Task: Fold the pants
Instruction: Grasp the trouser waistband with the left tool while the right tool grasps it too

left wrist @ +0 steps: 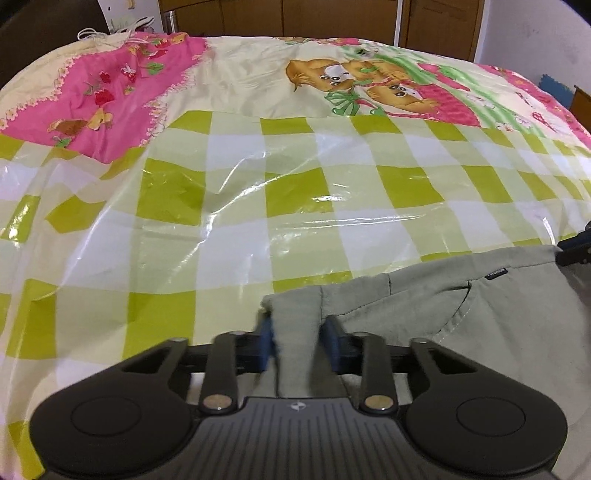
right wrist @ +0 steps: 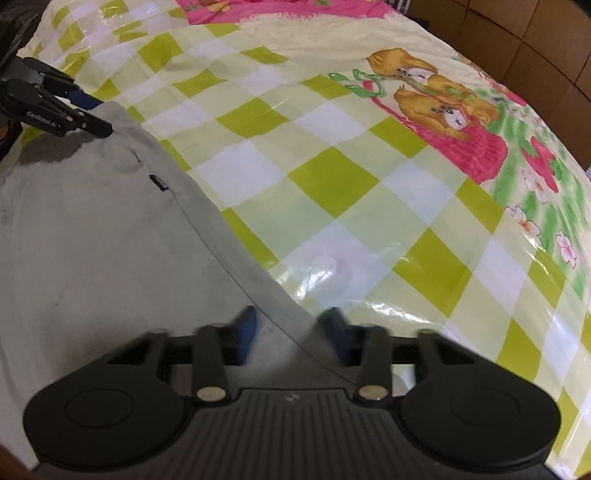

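Glossy green-and-white checked plastic sheet [left wrist: 280, 206] covers near half of surface, wrinkled, catching glare. Beyond it, toward 12 o'clock, cream cartoon-print bedsheet [left wrist: 240, 85] with brown bear figures [left wrist: 354, 81] and pink strawberry patch [left wrist: 110, 96] at 10 o'clock. Brown wooden cabinets [left wrist: 332, 16] along far edge; white cord [left wrist: 92, 35] at 11 o'clock.

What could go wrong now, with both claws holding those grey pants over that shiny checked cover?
The left gripper pinches only a narrow bunch of the pants, so the cloth could slip out.

The right gripper grips just the edge; an uneven pull might skew the fold.

The plastic cover is wrinkled and glossy, so the pants may slide or drag it.
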